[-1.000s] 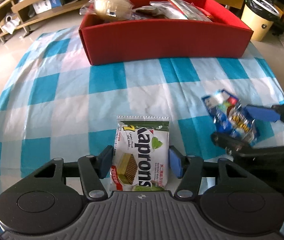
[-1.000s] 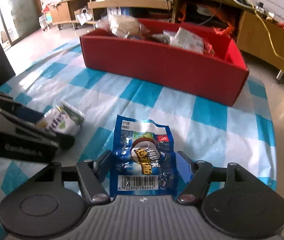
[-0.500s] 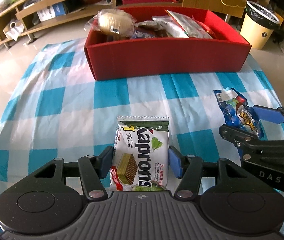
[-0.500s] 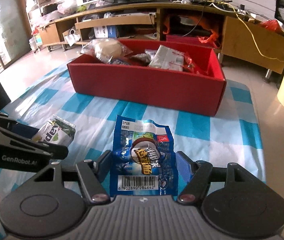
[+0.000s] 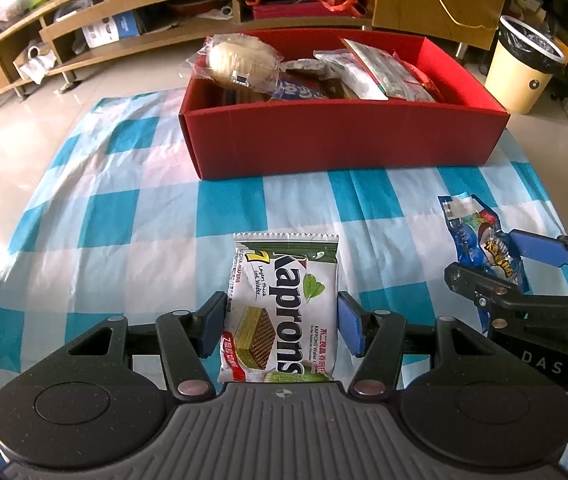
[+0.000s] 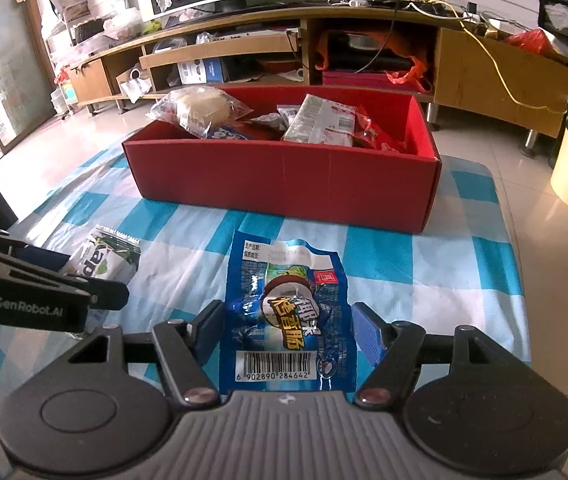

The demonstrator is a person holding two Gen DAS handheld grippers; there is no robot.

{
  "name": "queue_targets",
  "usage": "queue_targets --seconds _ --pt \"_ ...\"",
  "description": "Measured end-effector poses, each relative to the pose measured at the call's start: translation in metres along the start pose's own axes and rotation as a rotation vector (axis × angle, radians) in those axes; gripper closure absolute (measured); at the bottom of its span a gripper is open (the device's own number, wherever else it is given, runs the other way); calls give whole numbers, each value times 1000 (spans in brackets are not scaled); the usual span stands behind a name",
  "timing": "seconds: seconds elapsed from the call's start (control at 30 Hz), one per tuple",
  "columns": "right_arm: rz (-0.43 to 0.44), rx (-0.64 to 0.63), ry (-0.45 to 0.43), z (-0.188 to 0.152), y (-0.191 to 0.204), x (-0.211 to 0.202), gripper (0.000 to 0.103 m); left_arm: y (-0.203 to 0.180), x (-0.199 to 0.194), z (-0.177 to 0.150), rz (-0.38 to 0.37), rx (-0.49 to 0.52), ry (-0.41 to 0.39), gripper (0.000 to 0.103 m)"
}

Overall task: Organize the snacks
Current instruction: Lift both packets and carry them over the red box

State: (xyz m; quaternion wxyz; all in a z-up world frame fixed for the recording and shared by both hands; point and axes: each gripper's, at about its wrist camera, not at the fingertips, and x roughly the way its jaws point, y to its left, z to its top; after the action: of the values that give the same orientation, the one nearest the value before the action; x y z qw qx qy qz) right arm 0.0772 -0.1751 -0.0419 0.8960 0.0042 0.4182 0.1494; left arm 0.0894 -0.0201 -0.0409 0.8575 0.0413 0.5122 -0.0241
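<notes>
The left gripper (image 5: 282, 326) clenched a green wafer packet (image 5: 282, 308) in its jaws. The right gripper (image 6: 288, 334) grasped a blue sausage packet (image 6: 286, 312), both short of the red box (image 6: 284, 178).

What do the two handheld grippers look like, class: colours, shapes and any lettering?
Both are matt black. The left gripper and right gripper each have a ribbed grey body, two round black discs, linkage arms with silver rivets and blue finger pads. White lettering reads "GenRobot.AI" on the left, "DAS" on the right.

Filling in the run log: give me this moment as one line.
left gripper: shut on wafer packet | right gripper: shut on blue sausage packet | red box: ahead, holds snacks
</notes>
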Motion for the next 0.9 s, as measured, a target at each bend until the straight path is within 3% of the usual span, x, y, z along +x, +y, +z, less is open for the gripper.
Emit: queue_targets --seconds 0.9 --pt "37 93 -114 43 -9 -11 38 2 -11 35 1 -40 -88 38"
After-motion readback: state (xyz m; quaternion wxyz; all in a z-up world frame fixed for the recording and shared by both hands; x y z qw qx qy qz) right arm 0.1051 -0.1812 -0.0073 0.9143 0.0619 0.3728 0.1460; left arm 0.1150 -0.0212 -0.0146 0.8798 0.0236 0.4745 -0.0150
